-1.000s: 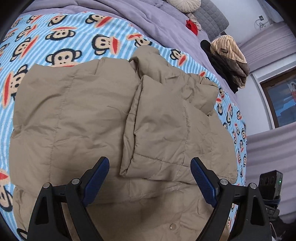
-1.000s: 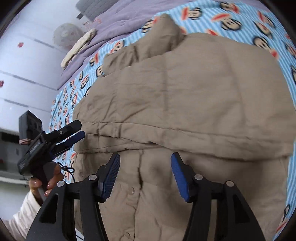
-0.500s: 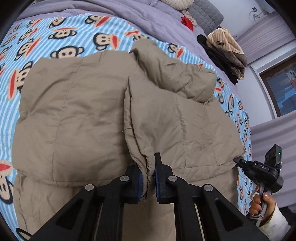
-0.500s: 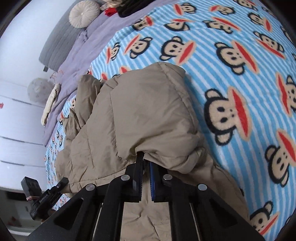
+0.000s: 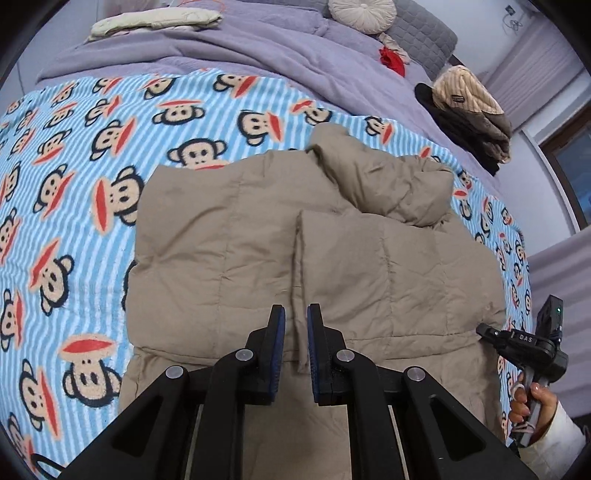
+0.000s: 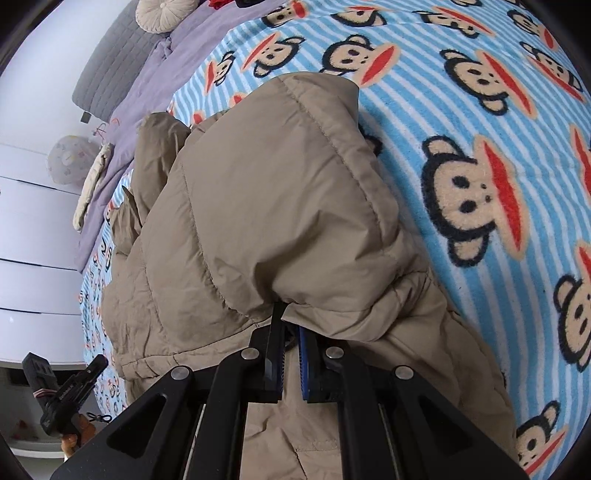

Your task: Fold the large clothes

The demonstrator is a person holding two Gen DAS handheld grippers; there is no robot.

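Blue-and-white striped fleece printed with monkey faces point(image 5: 110, 155) covers the bed, with a lilac duvet point(image 5: 221, 48) bunched along the top of the left wrist view and a grey quilted headboard cushion point(image 5: 424, 33) at upper right. A round cream pillow point(image 5: 362, 14) sits against it, a small red item point(image 5: 391, 61) lies beside it, and a pile of dark and striped clothes point(image 5: 469, 110) rests on the bed's edge at right.

Filling the middle of both views is the tan padded jacket point(image 5: 258, 240), spread on the fleece with one panel folded over the other.

At the lower centre of the left wrist view, the left gripper point(image 5: 296, 325) angles steeply down at the bed, its blue-padded jaws clenched on the hanging edge of the folded panel, a thin strip of fabric pinched between them. In the right wrist view that same tool appears small at the lower left corner.

The right gripper point(image 6: 291, 332) also tilts sharply downward at the lower centre of its own view, jaws clamped tight on a puffy fold of the jacket point(image 6: 277, 206) that bulges over its fingertips. From the left wrist view it shows at the right edge, gripped by a hand point(image 5: 532, 402) in a white sleeve point(image 5: 554, 435), touching the jacket's right hem.
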